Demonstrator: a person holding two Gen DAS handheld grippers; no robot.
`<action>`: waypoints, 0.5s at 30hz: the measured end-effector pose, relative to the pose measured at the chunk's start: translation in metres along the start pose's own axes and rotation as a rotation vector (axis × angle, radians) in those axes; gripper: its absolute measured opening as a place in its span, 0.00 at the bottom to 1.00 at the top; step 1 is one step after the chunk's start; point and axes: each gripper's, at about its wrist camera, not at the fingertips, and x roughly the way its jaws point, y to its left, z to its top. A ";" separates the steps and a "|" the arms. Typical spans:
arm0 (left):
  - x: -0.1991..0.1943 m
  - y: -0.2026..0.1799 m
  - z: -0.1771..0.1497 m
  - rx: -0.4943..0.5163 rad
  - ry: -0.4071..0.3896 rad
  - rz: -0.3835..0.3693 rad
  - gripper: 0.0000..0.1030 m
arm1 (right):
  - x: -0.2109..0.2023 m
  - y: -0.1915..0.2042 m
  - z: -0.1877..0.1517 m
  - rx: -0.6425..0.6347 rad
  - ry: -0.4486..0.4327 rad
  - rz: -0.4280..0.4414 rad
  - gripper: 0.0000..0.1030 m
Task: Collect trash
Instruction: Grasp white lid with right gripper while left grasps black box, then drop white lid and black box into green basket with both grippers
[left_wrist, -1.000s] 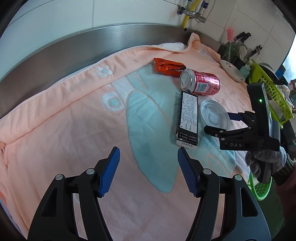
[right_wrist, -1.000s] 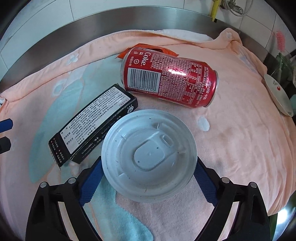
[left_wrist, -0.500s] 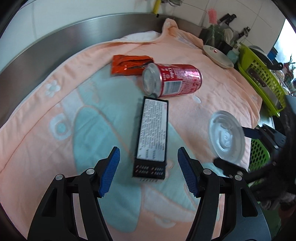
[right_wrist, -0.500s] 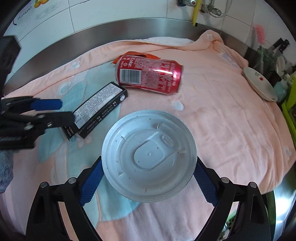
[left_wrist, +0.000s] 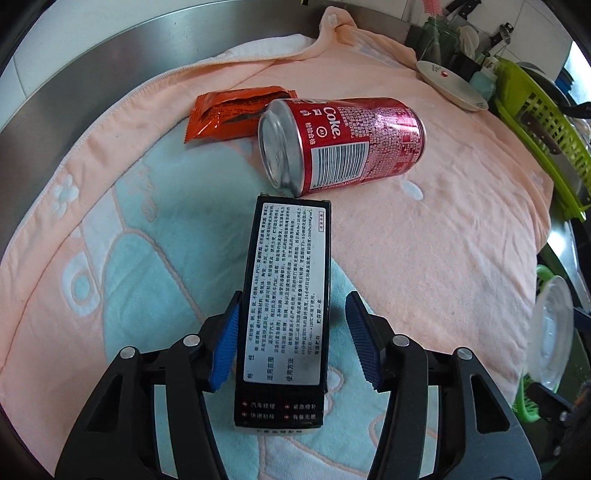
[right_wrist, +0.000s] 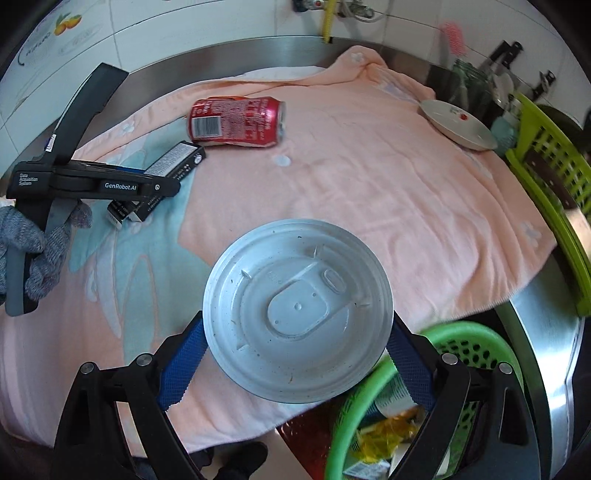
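Right gripper (right_wrist: 295, 354) pinches a round translucent white plastic lid (right_wrist: 297, 310) by its rim, blue pads on both edges at 9 and 3 o'clock. Lid is face-up, moulded oval tab in the centre, a few dark specks on it. It hangs over the towel's near edge, partly above a green perforated plastic basket (right_wrist: 476, 332) at 5 o'clock, which already has wrappers inside.

Left gripper (left_wrist: 291, 343) fingers are spread around a long black cardboard box with a white printed label (left_wrist: 286, 295). Left pad touches or nearly touches the box side, right pad is apart from it. Box lies flat on a peach and teal terry towel (left_wrist: 443, 236), long axis toward 12 o'clock.

Just beyond the box at 12: a red Coke can (left_wrist: 343, 140) on its side, top end toward 9, close to the box's far end. Behind the can at 11: an orange torn foil wrapper (left_wrist: 229, 114), partly hidden by it.

Count on the towel: 1 box, 1 can, 1 wrapper. 1 lid held.

Off the towel at 2 o'clock: a white saucer (left_wrist: 450, 88) and a lime green plastic crate (left_wrist: 535, 122).
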 end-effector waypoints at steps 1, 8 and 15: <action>0.000 0.000 0.000 0.004 -0.002 0.007 0.50 | -0.002 -0.003 -0.003 0.008 0.000 -0.005 0.86; -0.004 -0.001 -0.004 0.010 -0.016 0.030 0.42 | -0.022 -0.043 -0.040 0.095 0.022 -0.076 0.86; -0.035 -0.012 -0.022 0.012 -0.051 -0.026 0.42 | -0.032 -0.095 -0.077 0.200 0.068 -0.179 0.86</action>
